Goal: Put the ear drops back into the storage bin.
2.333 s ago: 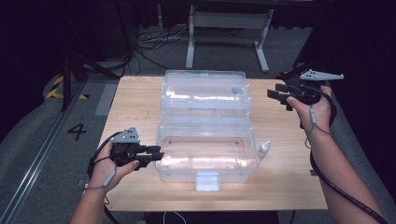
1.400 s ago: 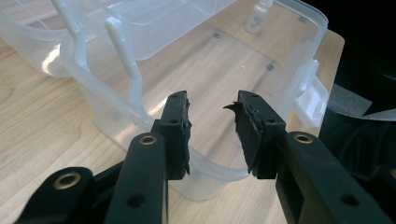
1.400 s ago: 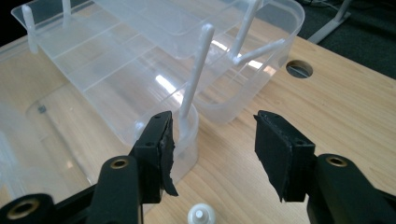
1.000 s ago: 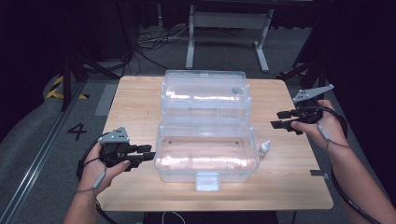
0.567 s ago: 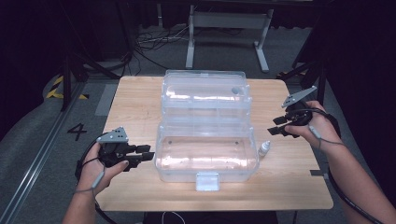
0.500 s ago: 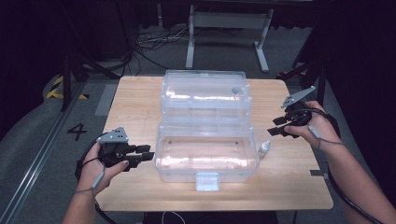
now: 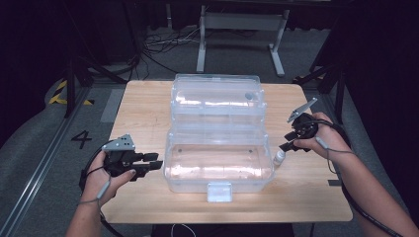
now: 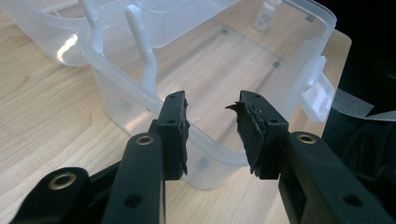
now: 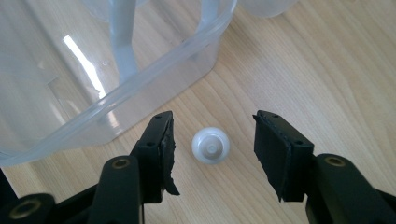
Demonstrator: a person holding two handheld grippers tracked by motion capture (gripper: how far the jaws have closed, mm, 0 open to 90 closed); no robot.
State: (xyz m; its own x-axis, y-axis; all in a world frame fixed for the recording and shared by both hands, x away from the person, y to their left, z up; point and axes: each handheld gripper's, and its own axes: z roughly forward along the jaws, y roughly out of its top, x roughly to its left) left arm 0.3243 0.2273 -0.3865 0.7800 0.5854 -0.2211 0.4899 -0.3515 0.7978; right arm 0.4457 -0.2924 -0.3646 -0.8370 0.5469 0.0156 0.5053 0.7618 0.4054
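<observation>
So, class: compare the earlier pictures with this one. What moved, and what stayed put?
The right gripper came down from beside the far half of the clear plastic hinged box to hover, open, over the small white-capped bottle, nothing grasped yet. The left gripper shifted slightly, open at the box's left end. Box, bottle and wooden table stayed put.

A lab or studio: dark surroundings, floor cables (image 7: 163, 42), hazard tape (image 7: 62, 94), metal stand legs (image 7: 242, 34).
</observation>
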